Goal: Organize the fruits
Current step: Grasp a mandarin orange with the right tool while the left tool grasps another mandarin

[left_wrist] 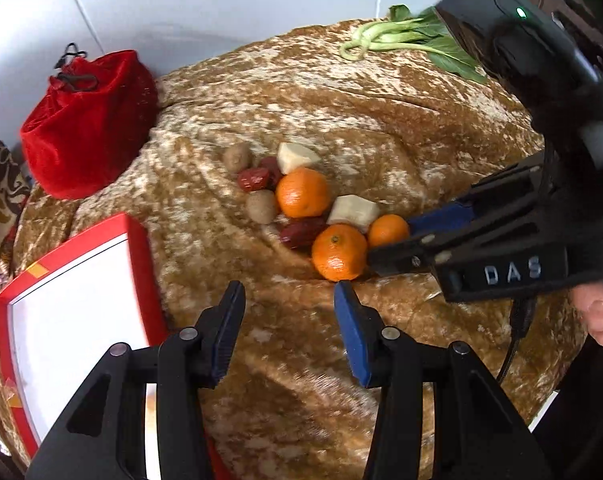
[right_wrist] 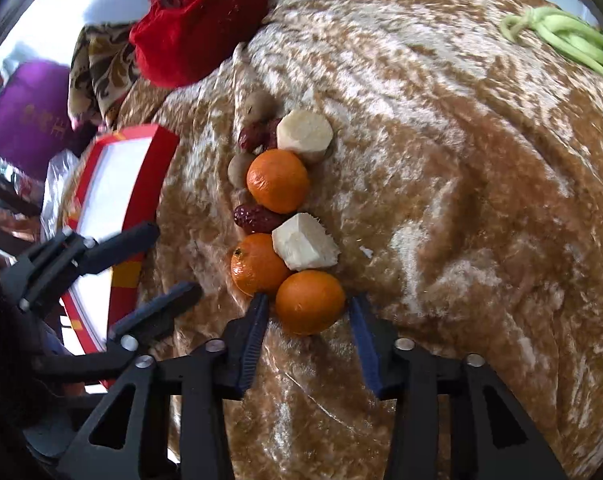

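Jaws of the right gripper (right_wrist: 308, 307) stand released astride a mandarin (right_wrist: 310, 302); left gripper (left_wrist: 288, 294) jaws empty, released; the fruit row runs away from them.

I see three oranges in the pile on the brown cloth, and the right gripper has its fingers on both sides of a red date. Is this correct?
Not quite. There are three oranges on the brown cloth, but the right gripper has its fingers on both sides of an orange, not a red date. The right wrist view shows this; the dates lie farther up the pile.
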Available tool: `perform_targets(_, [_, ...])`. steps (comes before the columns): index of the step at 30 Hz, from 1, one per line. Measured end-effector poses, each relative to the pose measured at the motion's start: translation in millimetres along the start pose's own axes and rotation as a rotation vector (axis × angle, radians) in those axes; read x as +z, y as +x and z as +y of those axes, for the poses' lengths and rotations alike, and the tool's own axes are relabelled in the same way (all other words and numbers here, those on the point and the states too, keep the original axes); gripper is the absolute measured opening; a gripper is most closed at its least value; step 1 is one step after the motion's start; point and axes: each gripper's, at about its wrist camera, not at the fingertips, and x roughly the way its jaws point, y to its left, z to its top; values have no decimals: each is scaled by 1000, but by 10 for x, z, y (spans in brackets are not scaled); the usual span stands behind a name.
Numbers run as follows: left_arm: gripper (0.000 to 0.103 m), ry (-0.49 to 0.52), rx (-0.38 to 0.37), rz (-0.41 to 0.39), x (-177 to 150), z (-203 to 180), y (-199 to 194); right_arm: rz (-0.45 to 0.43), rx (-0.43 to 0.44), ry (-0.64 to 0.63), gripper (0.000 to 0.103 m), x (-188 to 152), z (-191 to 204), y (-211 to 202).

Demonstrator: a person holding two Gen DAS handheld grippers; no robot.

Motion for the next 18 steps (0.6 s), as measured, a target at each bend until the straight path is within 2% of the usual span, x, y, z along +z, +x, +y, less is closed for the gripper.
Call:
perform_targets(4, [45,12,-19,-6,68,-103,45,-18,29,51,35,11,-190,-131])
perform_targets(9, [45,-4,-65,-3,177,-199,154,-92,65,123,34,39,-456,-432])
perform_targets(16, [45,-27,-51,43,268,-304,375,-120,74,160,34,41,-630,-571])
perform_targets(18, [41,-39,-49,42,292,-316,412,-127,77,153,34,27,-671,-619])
